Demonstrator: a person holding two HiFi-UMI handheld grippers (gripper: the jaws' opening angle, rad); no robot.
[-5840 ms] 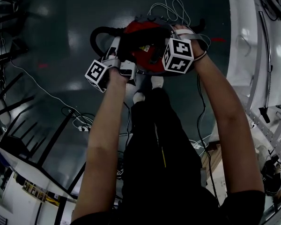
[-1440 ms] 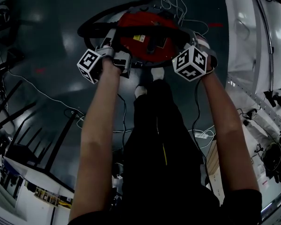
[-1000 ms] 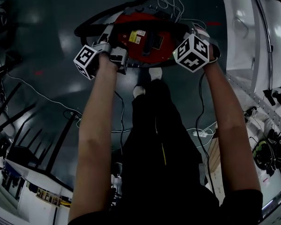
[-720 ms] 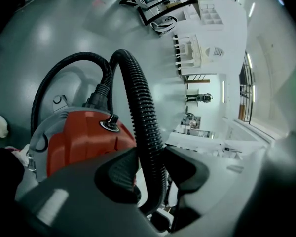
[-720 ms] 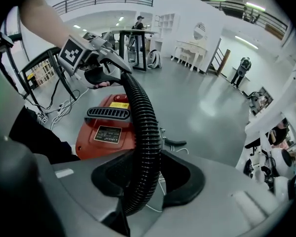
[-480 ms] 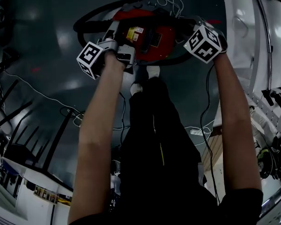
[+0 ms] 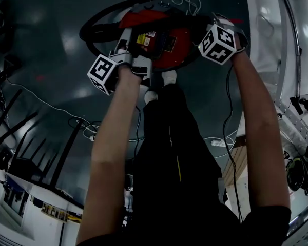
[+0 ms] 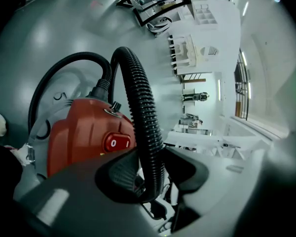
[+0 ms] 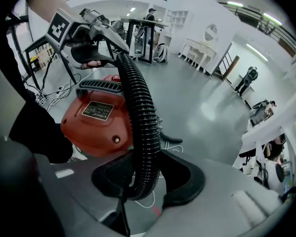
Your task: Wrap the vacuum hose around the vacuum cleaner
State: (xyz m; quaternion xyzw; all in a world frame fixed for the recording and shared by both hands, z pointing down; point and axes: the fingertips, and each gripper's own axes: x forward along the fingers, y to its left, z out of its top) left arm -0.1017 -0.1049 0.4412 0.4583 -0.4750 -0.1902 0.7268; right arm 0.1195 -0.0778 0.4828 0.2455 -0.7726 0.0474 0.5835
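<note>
Your left claw [image 8: 148,177] and right claw [image 9: 144,176] are each part-closed, clamped on the hose [image 8: 138,98]. It loops round the far side of the red vacuum [image 9: 96,117] on the floor [image 7: 46,50]. The near side looks unwrapped, so I judge you're about halfway.

One vacuum cleaner [image 9: 89,130], one hose [image 9: 142,117]

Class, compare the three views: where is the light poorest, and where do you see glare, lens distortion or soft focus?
Head view: dim, pale glare patches on the glossy floor, red vacuum cleaner the only strong colour. Left gripper view: fisheye bending, dark corners, near jaws soft, vacuum hose sharp. Right gripper view: brightest, same curved edges.
</note>
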